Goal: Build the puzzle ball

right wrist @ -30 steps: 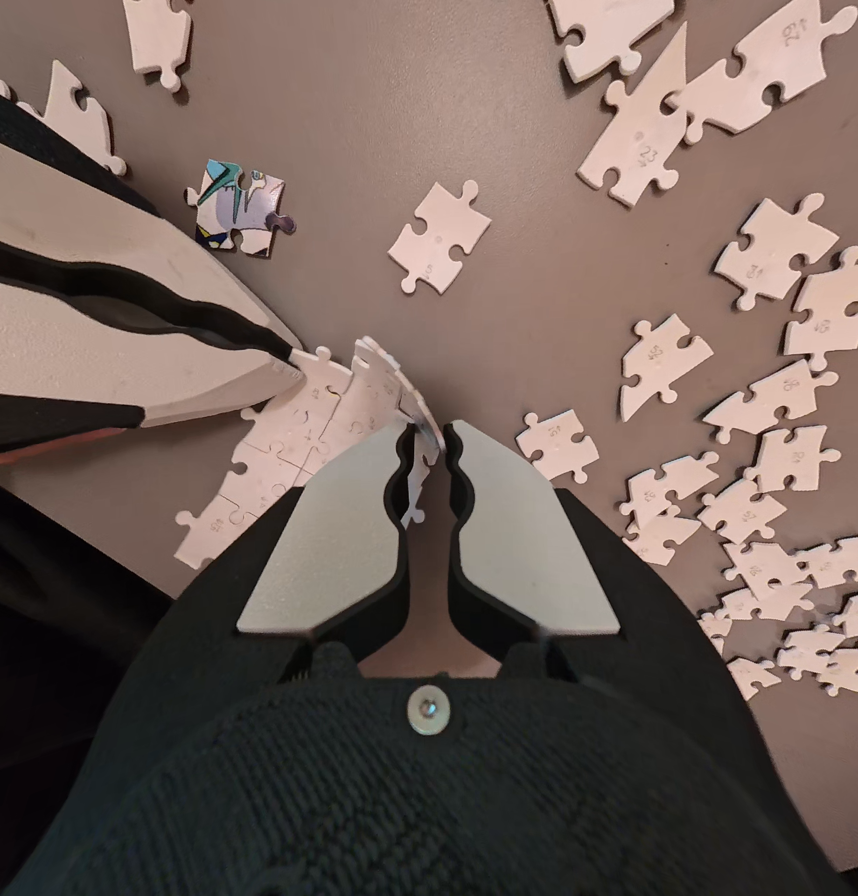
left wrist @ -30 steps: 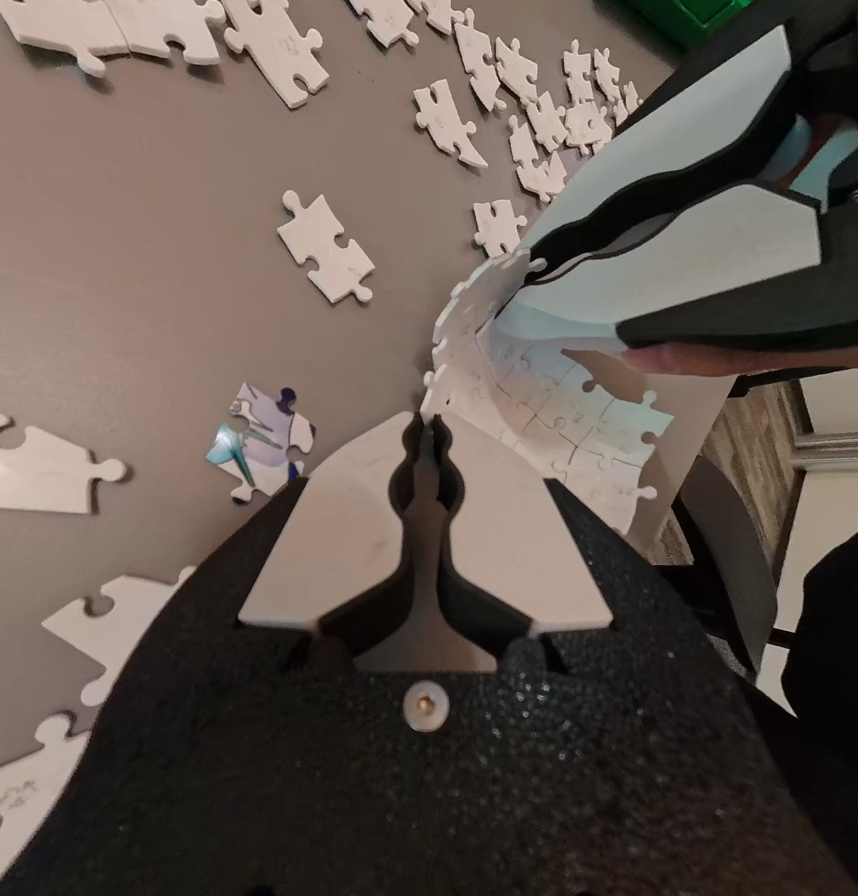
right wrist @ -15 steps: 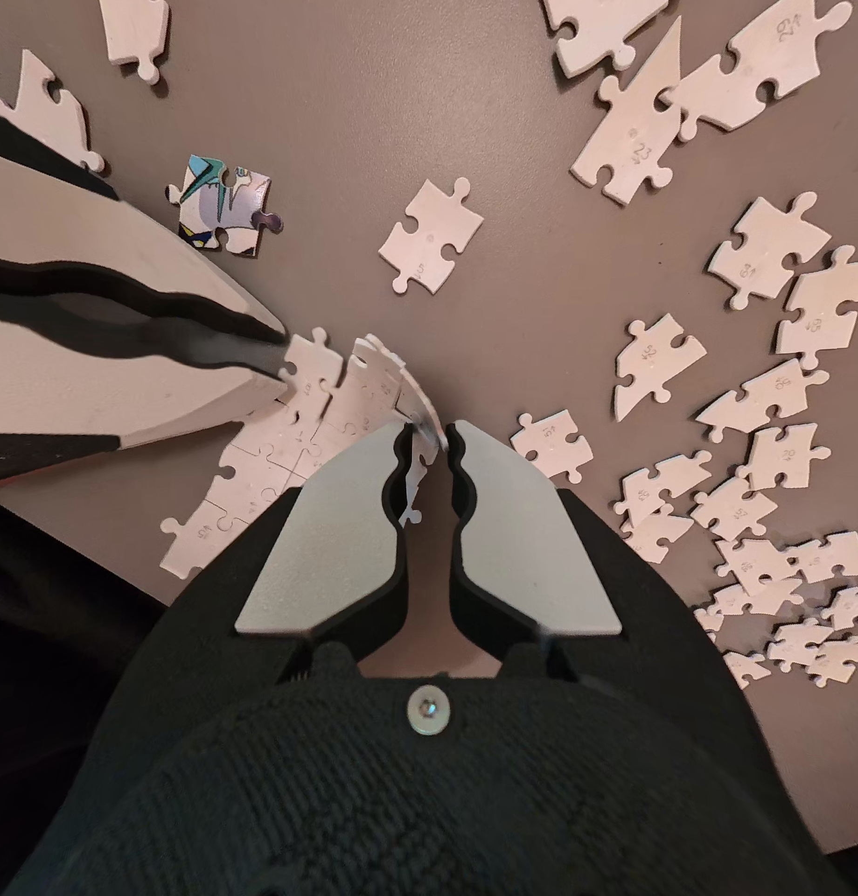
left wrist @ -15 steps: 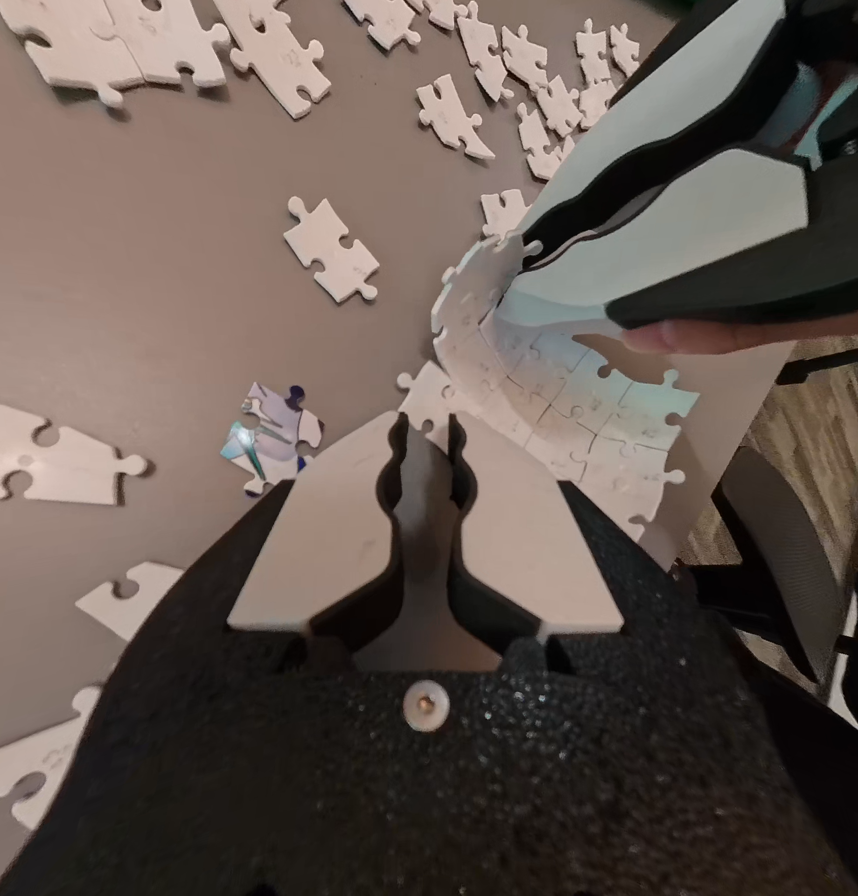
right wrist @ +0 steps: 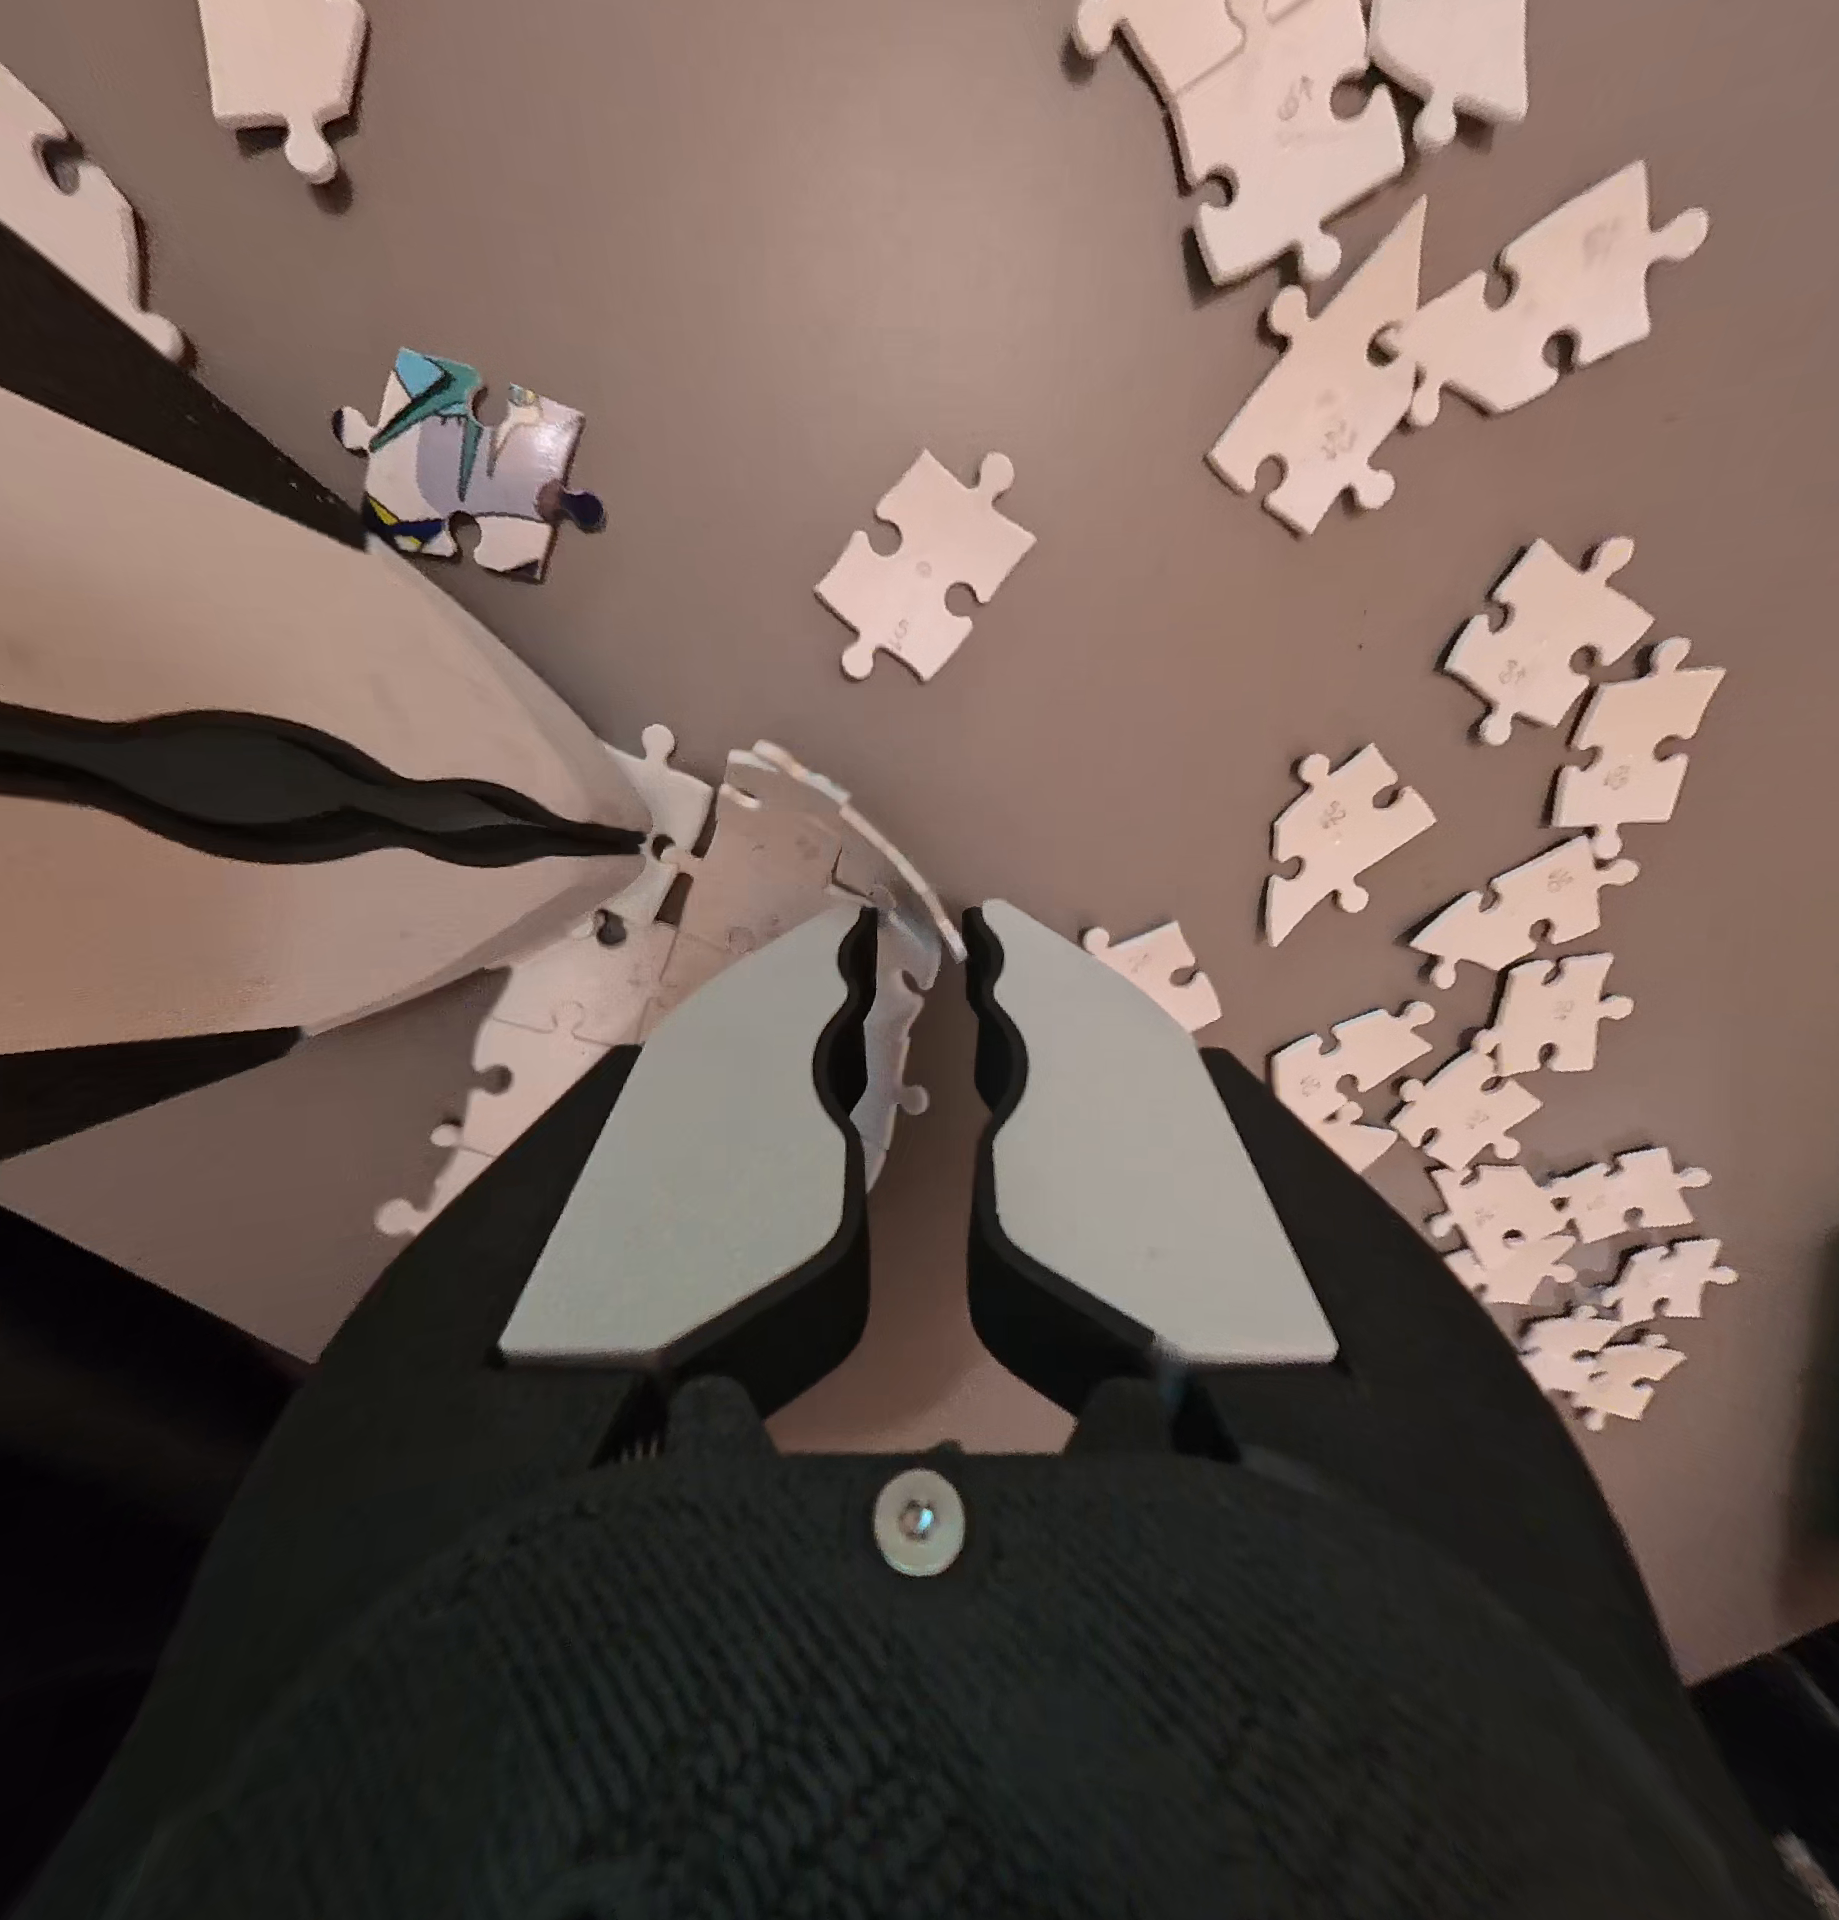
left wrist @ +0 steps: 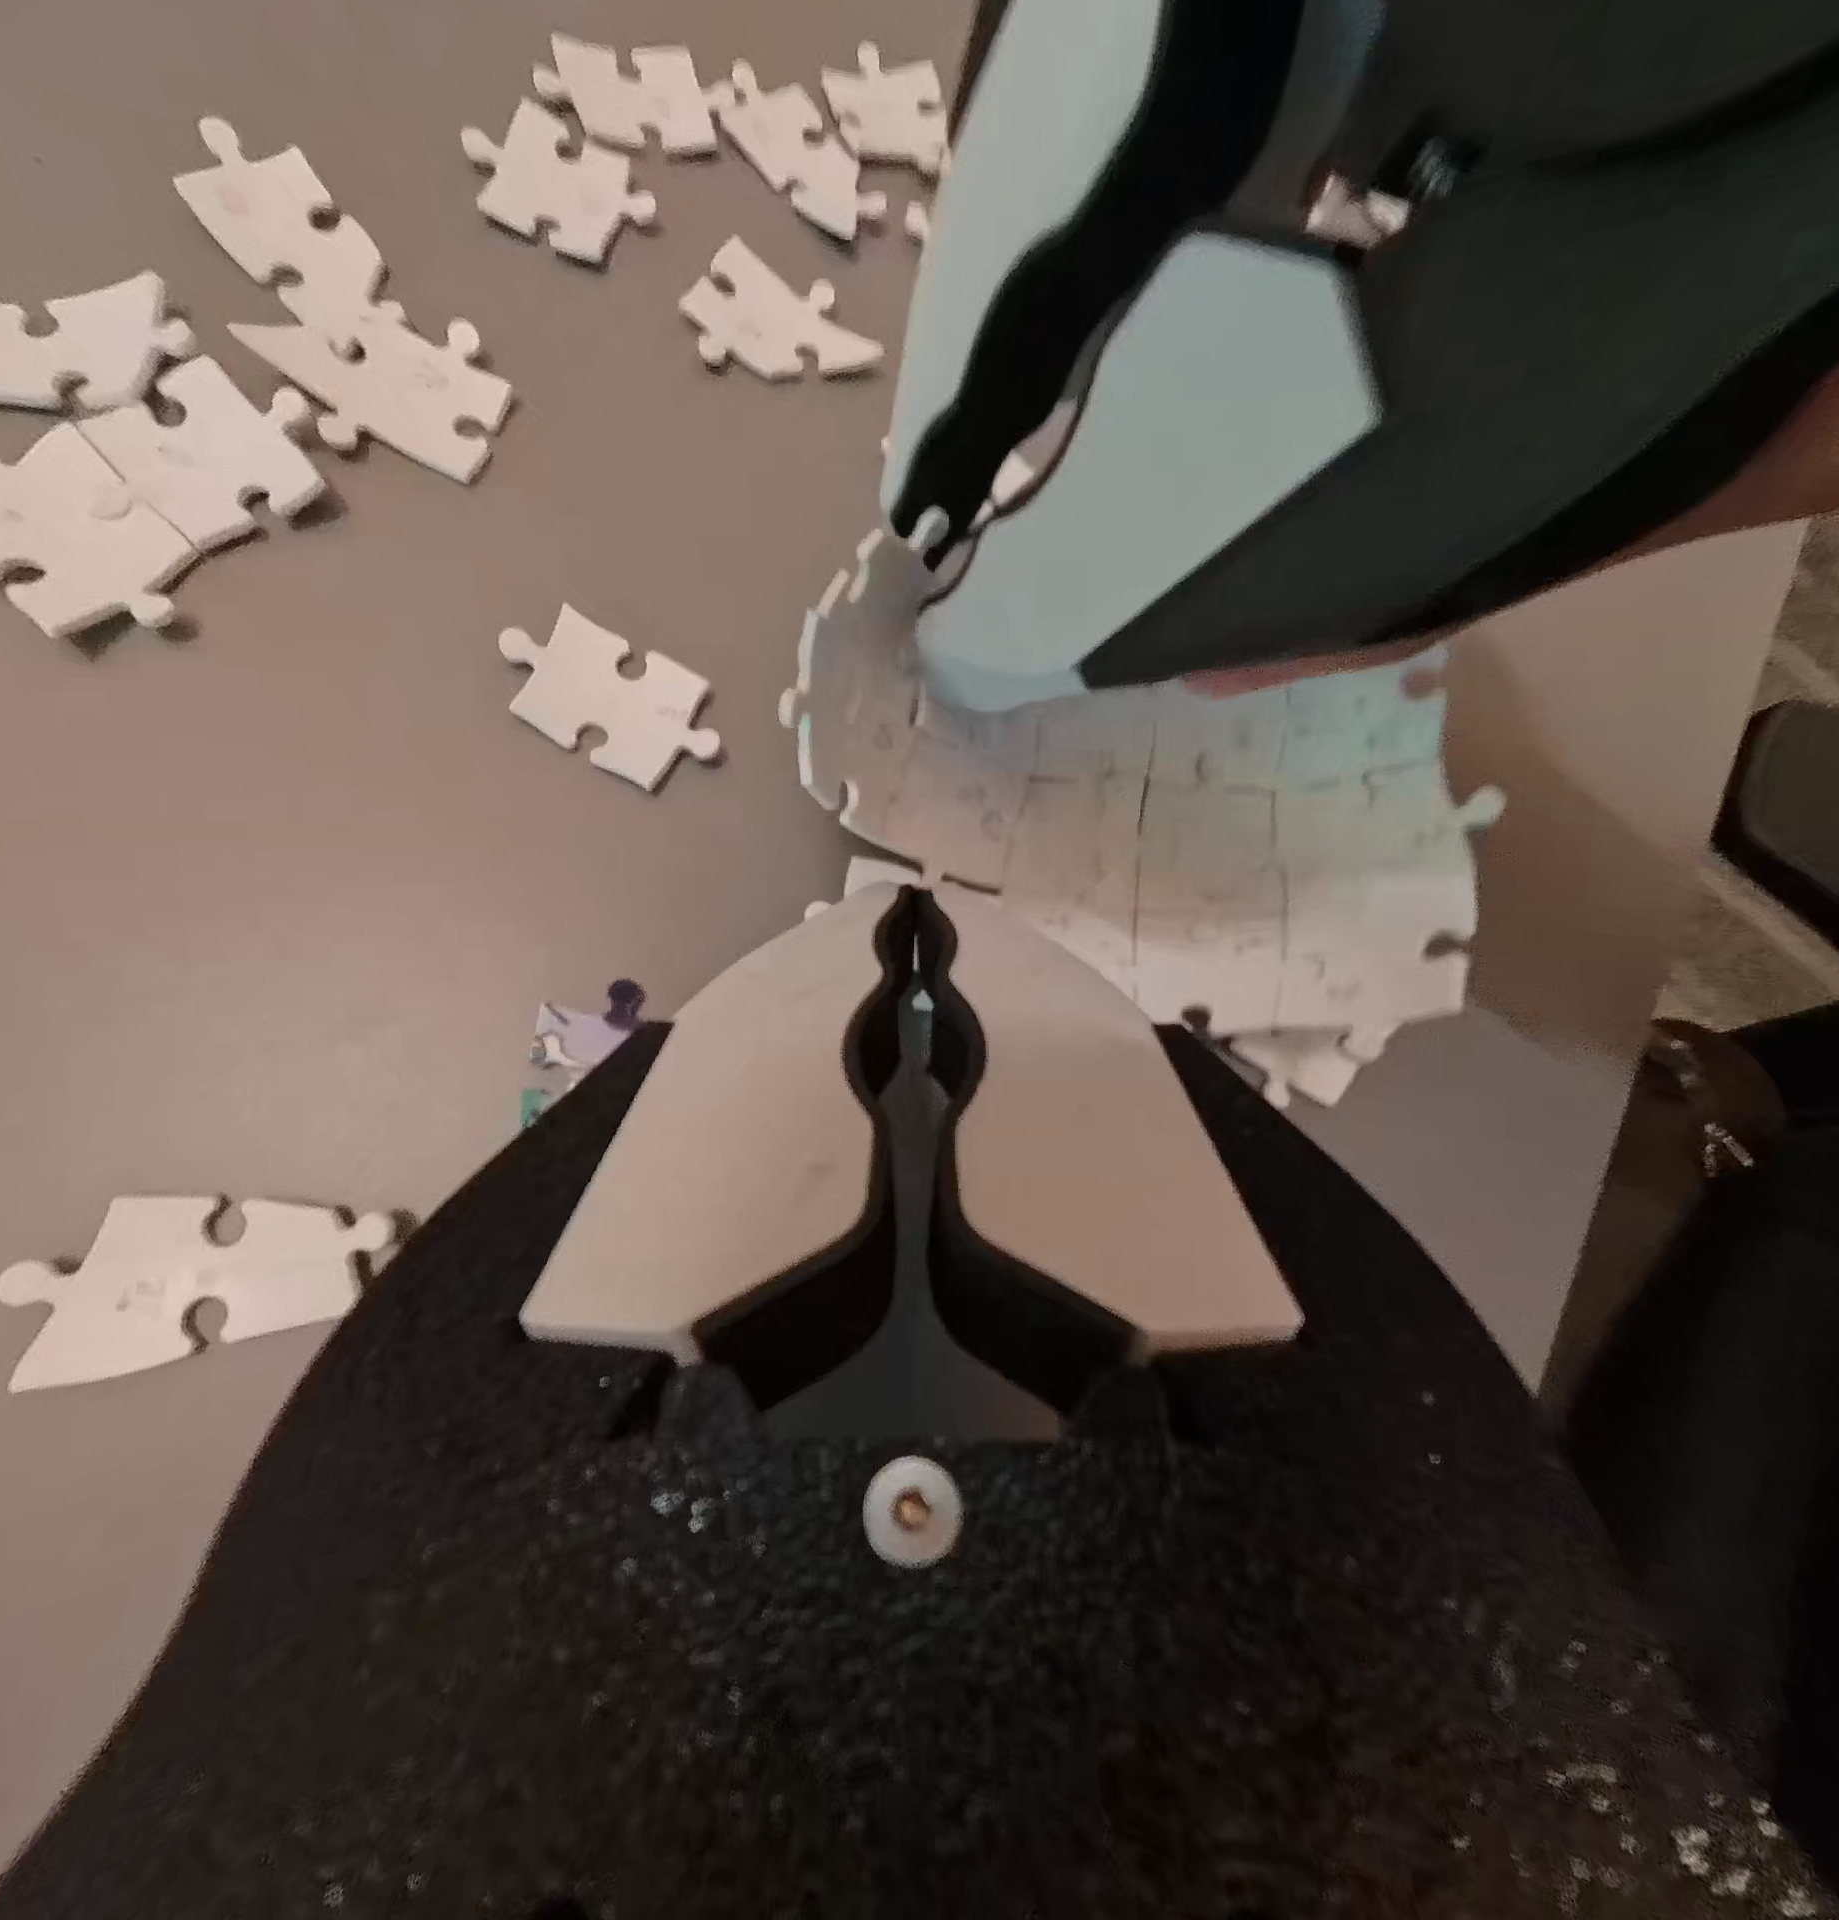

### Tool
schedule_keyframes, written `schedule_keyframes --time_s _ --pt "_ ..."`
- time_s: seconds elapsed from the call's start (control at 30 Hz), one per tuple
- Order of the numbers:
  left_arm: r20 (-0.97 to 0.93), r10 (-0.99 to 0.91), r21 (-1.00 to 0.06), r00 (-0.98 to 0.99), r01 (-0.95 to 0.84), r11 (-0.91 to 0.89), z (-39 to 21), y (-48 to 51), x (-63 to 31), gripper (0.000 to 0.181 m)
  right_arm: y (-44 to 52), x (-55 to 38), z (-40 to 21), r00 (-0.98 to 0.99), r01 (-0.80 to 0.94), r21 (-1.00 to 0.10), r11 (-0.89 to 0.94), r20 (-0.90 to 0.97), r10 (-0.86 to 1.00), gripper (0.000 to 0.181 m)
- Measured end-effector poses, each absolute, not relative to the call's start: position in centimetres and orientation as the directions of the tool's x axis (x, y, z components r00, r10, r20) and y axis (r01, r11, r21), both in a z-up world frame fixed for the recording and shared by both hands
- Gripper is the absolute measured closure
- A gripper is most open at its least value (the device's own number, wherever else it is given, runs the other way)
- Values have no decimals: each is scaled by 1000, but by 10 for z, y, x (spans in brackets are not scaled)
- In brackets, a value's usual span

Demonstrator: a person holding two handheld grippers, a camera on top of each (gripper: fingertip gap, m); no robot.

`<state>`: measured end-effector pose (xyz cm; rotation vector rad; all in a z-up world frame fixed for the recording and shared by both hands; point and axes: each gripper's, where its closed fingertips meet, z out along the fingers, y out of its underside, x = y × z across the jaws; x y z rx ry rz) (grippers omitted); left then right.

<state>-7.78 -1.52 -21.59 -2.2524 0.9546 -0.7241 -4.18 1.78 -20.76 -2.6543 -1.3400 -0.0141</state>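
Left wrist view: left gripper (left wrist: pixel 916 914) pinching shut on the near edge of the curved shell (left wrist: pixel 1154 831), with the right gripper (left wrist: pixel 956 520) clamping its far rim above the surface (left wrist: pixel 271 883). Right wrist view: right gripper (right wrist: pixel 920 935) sitting slightly parted, shell (right wrist: pixel 790 862) edge between its tips, firmness of grip unclear. Only a partial shell joined; many loose pieces (right wrist: pixel 1538 956) and one printed piece (right wrist: pixel 473 483) waiting, so most of the ball remaining.

A grey-brown table (right wrist: pixel 686 260) carries scattered white puzzle pieces (right wrist: pixel 1549 655) and one printed piece (right wrist: pixel 473 473), colour-side up.
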Motion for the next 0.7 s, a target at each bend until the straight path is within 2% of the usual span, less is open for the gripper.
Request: schedule_keyframes --time_s 0.5,0.7 --pt "146 -810 -717 568 -504 -482 -221 -20 -75 181 19 -47 -206 592 805 -128 -579 139 794 165" --pt "12 -855 -724 519 -586 -366 -222 -21 -74 181 20 -53 -204 569 822 -130 -554 167 805 165"
